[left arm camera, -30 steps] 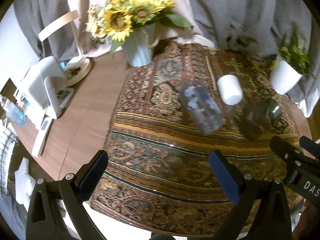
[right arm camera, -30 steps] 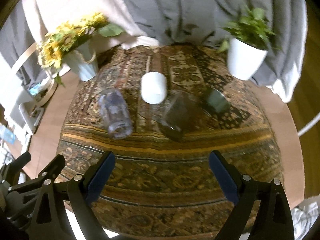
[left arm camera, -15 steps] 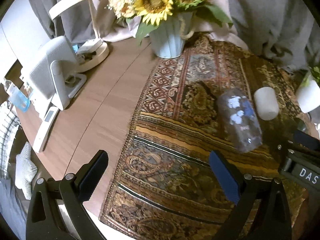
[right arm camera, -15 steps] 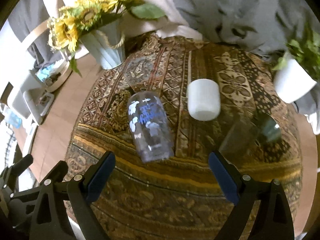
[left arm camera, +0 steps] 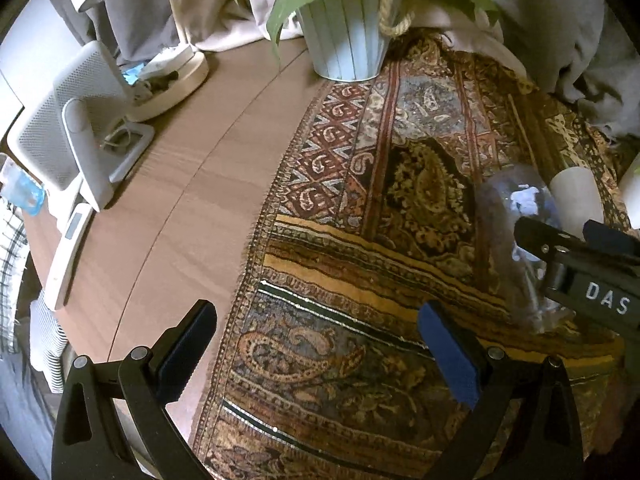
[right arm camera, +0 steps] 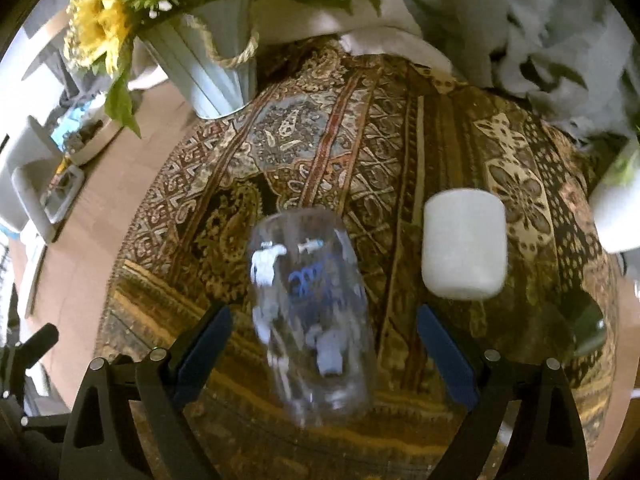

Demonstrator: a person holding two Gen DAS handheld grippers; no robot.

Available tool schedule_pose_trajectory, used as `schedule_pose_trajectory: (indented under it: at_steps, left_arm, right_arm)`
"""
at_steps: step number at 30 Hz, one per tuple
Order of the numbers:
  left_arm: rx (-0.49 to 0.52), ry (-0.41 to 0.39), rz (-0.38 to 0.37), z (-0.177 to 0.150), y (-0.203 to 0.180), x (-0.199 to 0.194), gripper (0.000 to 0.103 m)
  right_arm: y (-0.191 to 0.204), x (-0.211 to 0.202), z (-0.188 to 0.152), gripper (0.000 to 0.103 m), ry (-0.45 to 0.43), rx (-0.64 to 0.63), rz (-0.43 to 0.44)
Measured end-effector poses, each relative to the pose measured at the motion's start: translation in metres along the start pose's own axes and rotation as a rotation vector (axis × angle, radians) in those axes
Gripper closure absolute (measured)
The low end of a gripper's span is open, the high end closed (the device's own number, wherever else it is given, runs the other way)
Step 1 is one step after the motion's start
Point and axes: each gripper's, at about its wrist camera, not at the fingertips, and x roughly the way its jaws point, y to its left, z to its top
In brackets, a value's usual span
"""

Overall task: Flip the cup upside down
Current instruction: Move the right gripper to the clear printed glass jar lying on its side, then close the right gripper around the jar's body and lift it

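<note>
A clear glass cup with blue and white print (right arm camera: 310,312) stands on the patterned cloth (right arm camera: 360,140), between the open fingers of my right gripper (right arm camera: 322,344), which do not touch it. In the left wrist view the same cup (left arm camera: 516,240) sits at the right, partly behind the right gripper's fingers (left arm camera: 560,240). A white cup (right arm camera: 464,242) stands to its right, also seen in the left wrist view (left arm camera: 576,196). A dark glass (right arm camera: 588,326) shows at the right edge. My left gripper (left arm camera: 316,354) is open and empty over the cloth's left front edge.
A pale vase of sunflowers (left arm camera: 348,32) stands at the back of the cloth. A white potted plant (right arm camera: 616,208) is at the far right. On the bare wood at the left are a white device on a stand (left arm camera: 68,140) and a round tray (left arm camera: 172,76).
Both grippers have moved forward and left. The right gripper has closed in so the clear cup now lies between its open fingers. The cups have not moved.
</note>
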Motion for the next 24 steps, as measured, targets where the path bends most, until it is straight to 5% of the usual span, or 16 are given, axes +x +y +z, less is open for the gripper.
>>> schedule_pose_trajectory:
  at_steps: [8,12,24]
  left_arm:
    - [-0.02,0.013,0.007,0.003,0.004,0.012,0.0]
    - [-0.026,0.013,0.015,0.002,0.005,0.012,0.0]
    - [-0.022,-0.01,0.012,-0.018,-0.006,-0.015,0.0]
  right_arm:
    - [0.009,0.023,0.006,0.016,0.053,-0.032,0.004]
    - [0.01,0.028,0.004,0.029,0.06,-0.039,0.015]
    - [0.011,-0.004,-0.02,0.03,0.018,-0.123,0.033]
